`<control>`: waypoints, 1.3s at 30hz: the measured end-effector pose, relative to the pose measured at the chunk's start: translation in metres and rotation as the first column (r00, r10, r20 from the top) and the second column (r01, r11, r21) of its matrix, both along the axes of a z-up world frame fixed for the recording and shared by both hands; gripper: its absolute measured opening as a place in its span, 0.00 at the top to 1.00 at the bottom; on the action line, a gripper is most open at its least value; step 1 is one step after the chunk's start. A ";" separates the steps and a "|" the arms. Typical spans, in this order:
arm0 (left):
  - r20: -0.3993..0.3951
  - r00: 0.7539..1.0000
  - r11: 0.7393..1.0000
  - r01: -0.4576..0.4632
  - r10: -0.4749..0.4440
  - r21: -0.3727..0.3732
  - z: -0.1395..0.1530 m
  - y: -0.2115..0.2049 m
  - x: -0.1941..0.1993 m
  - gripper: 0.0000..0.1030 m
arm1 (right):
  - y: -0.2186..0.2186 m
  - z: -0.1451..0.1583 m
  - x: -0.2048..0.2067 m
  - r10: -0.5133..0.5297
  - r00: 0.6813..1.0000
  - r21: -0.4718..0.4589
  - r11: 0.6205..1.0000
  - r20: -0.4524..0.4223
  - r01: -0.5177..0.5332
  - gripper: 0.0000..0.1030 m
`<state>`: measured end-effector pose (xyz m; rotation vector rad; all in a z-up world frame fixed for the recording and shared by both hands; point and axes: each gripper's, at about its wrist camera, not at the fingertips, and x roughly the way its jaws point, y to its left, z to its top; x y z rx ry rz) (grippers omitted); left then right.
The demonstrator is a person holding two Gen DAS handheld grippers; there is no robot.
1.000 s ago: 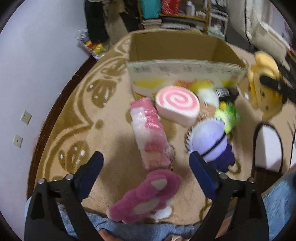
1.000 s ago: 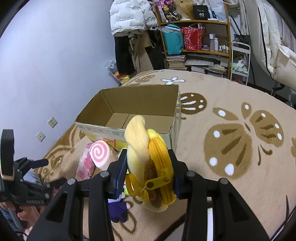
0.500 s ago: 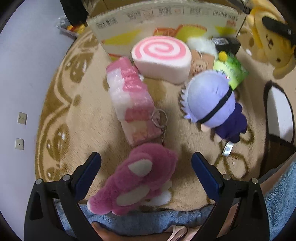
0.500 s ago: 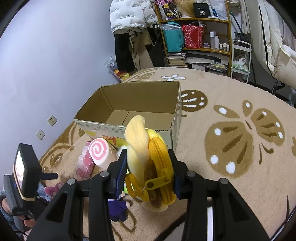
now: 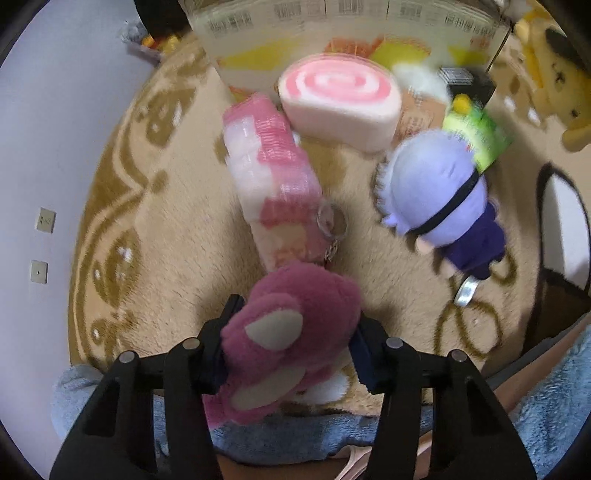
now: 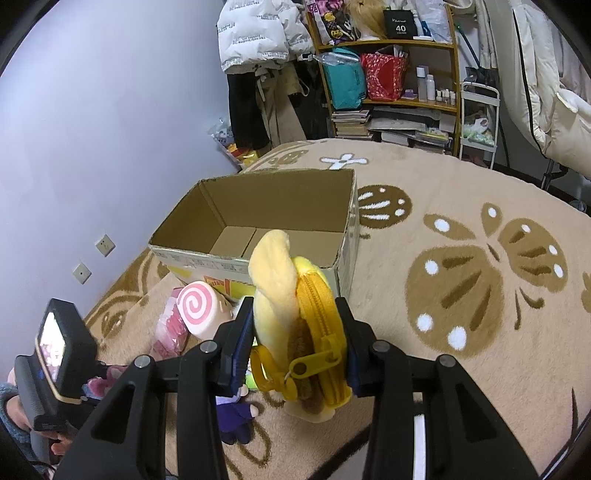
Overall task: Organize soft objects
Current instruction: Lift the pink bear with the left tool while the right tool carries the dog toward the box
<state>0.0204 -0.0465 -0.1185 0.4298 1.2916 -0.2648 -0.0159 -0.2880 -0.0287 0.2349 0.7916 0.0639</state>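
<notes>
My left gripper (image 5: pixel 291 343) is shut on a magenta plush bear (image 5: pixel 295 332) low over the carpet. Ahead of it lie a pink-and-white plush block with a keyring (image 5: pixel 273 184), a pink swirl roll cushion (image 5: pixel 340 99) and a lavender-headed doll in dark blue (image 5: pixel 439 199). My right gripper (image 6: pixel 295 339) is shut on a yellow plush pouch with a zipper (image 6: pixel 306 317), held up in front of the open cardboard box (image 6: pixel 184 236), which looks empty inside. The box's near wall shows in the left wrist view (image 5: pixel 332 22).
A beige carpet with brown butterfly patterns (image 6: pixel 461 280) covers the floor. A purple wall (image 6: pixel 92 129) stands at left. Shelves with bags and books (image 6: pixel 388 85) and hanging coats (image 6: pixel 258 55) stand beyond the box. A green tagged item (image 5: pixel 476 133) lies by the doll.
My left gripper dropped toward the carpet and closed around the magenta bear. The right gripper stayed almost still, holding the yellow pouch.
</notes>
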 end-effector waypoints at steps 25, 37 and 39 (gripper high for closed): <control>0.481 0.875 0.977 0.051 0.058 -0.209 0.137 -0.020 0.047 0.50 | -0.006 0.042 0.032 0.001 0.991 -0.002 1.000 0.134 -0.001 0.58; 0.524 0.848 0.957 0.084 0.077 -0.276 0.157 -0.040 0.114 0.50 | -0.007 0.046 0.077 0.018 0.980 0.010 1.000 0.196 -0.020 0.57; 0.530 0.844 0.959 0.084 0.077 -0.272 0.151 -0.044 0.123 0.50 | -0.004 0.045 0.085 0.025 0.979 0.006 1.000 0.200 -0.027 0.56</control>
